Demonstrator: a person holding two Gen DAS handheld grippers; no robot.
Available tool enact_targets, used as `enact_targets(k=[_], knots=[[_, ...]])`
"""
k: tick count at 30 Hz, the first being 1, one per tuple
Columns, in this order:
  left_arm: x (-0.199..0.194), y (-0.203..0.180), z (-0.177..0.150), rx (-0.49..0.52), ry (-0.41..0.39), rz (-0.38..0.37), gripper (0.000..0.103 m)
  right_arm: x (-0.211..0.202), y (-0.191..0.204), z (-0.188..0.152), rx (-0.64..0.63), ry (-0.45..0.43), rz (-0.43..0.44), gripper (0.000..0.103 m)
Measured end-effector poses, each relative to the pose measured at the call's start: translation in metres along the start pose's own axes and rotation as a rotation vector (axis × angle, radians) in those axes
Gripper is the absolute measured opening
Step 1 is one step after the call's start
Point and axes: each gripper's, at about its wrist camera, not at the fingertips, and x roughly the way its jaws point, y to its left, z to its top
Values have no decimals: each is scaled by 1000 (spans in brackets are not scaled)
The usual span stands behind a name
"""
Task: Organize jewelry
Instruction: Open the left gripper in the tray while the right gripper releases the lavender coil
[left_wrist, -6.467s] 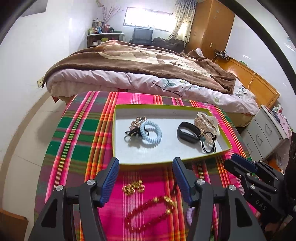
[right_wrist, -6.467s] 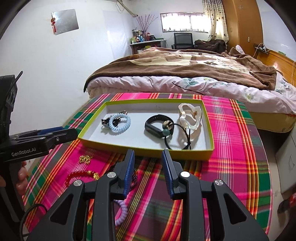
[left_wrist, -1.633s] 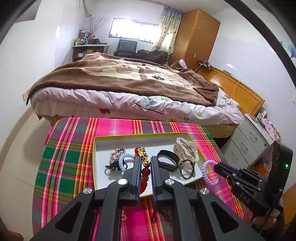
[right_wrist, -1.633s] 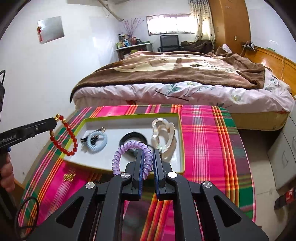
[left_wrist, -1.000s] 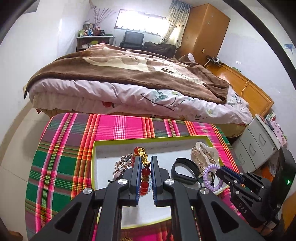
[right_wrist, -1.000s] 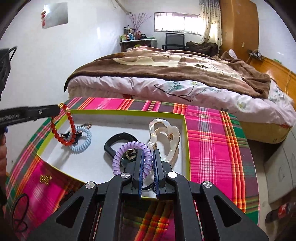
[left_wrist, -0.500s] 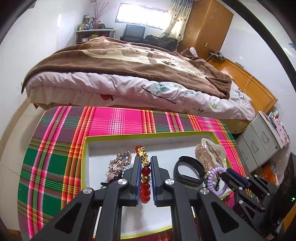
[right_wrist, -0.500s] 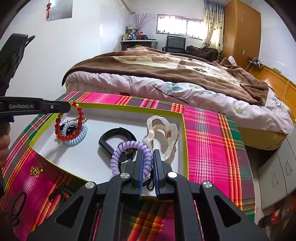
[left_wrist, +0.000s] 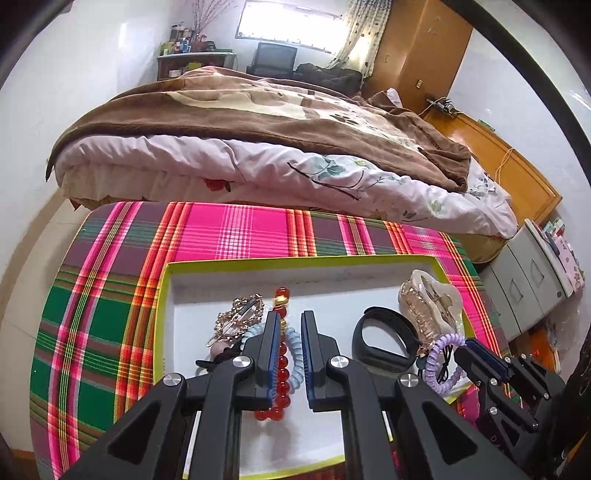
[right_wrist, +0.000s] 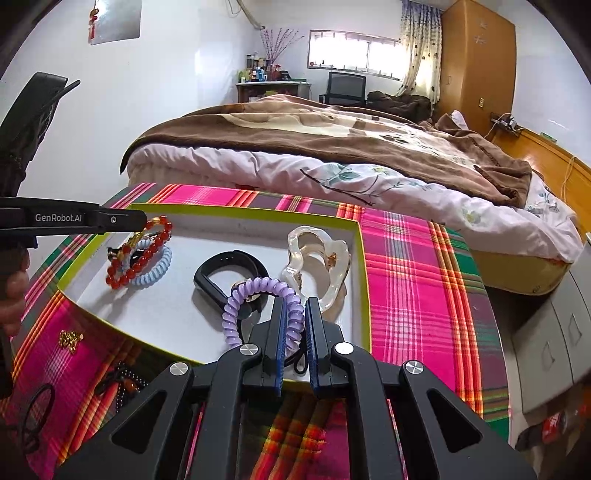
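the left gripper (left_wrist: 287, 328) is clamped on a red bead bracelet (left_wrist: 281, 373) over the green-rimmed tray (left_wrist: 295, 261); its lower beads hide a blue coil tie (right_wrist: 157, 269). the right gripper (right_wrist: 294, 317) pinches a purple coil tie (right_wrist: 255, 295), hiding the tray's near rim.

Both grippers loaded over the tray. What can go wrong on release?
1. The red bead bracelet in the left gripper hangs over the blue coil tie and gold hair clip; it may tangle with them.
2. The purple coil tie in the right gripper sits near the tray's front rim; it may bounce out.
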Motion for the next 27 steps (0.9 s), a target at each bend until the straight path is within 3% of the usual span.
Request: enact_targets(k=[4, 11, 15, 27], knots=[[1, 3, -2, -3, 10, 8, 23, -1, 0, 0, 0, -3, -2, 13], [-2, 6, -3, -14, 8, 3, 31, -2, -1, -2, 3, -7, -7, 18], [-3, 9, -3, -18, 10, 4, 33, -3, -4, -1, 12, -12, 1, 38], [-22, 8, -11, -15, 0, 0, 34, -11, -1, -1, 22, -16, -6, 38]])
